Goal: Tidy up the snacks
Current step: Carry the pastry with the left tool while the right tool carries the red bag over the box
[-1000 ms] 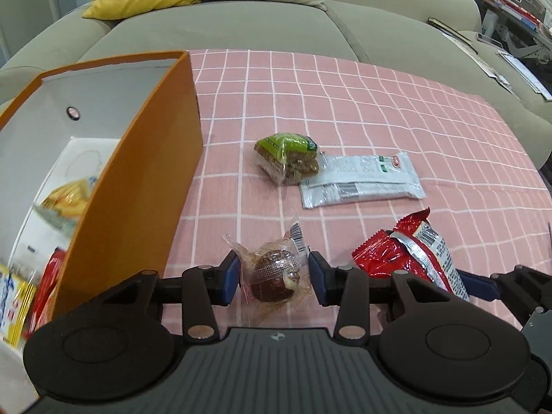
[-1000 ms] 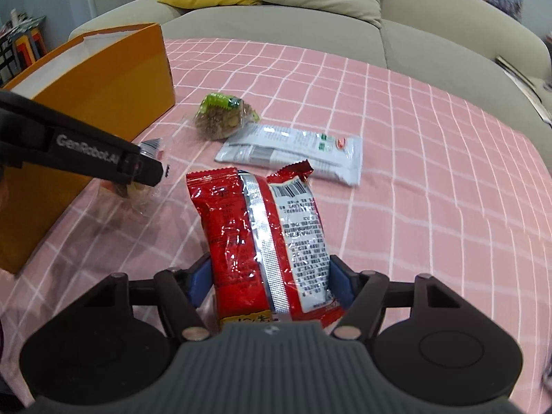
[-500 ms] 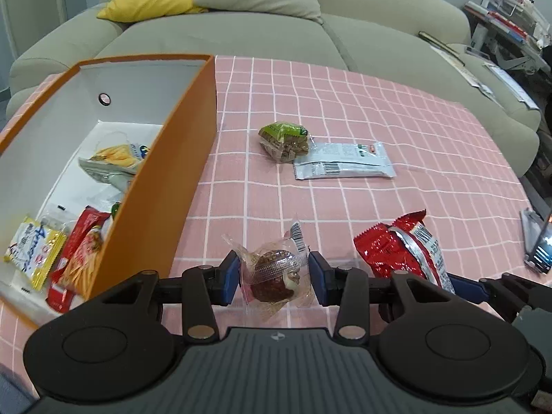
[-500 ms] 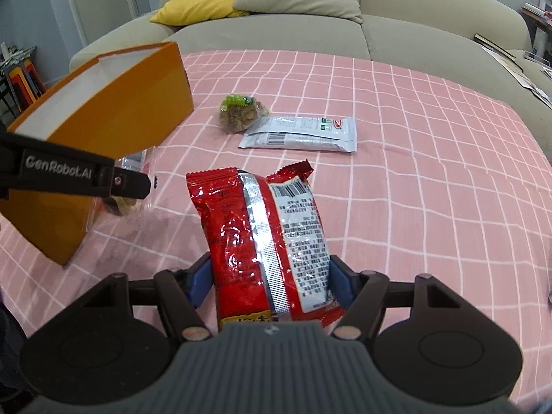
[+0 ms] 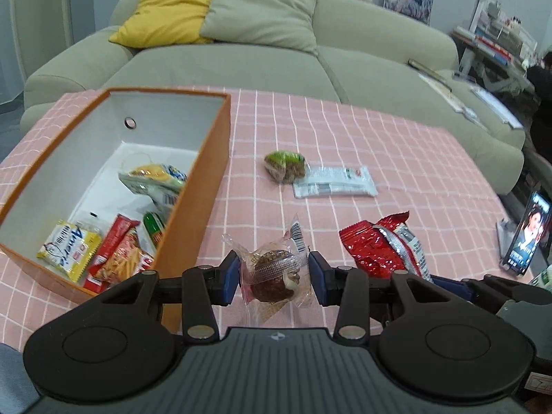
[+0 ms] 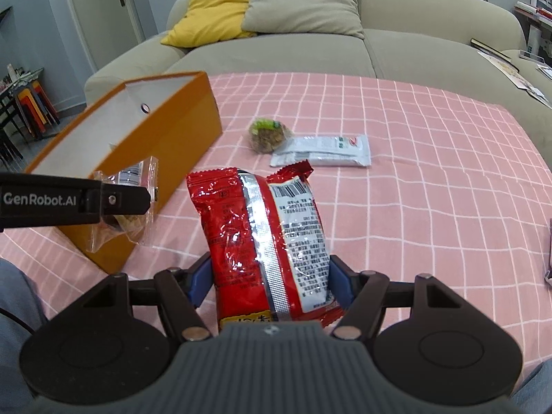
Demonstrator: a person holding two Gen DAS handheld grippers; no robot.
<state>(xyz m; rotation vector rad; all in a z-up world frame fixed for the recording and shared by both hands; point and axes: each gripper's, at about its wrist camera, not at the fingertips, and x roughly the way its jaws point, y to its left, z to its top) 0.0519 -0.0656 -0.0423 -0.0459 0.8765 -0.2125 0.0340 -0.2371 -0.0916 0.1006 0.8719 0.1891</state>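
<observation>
Left wrist view: left gripper [image 5: 274,277] clamps a wrapped cake [image 5: 275,275] beside the orange box [image 5: 193,214] — right gripper [image 6: 269,279] pinches a red snack bag [image 6: 262,241], both above the tablecloth [image 6: 431,186].

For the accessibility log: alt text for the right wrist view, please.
The right gripper clamps a red snack bag above a pink checked tablecloth. At left, the left gripper holds a clear-wrapped pastry beside an orange box.

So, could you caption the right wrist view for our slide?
Right gripper holds a red snack bag above the pink checked tablecloth, orange box alongside.
</observation>
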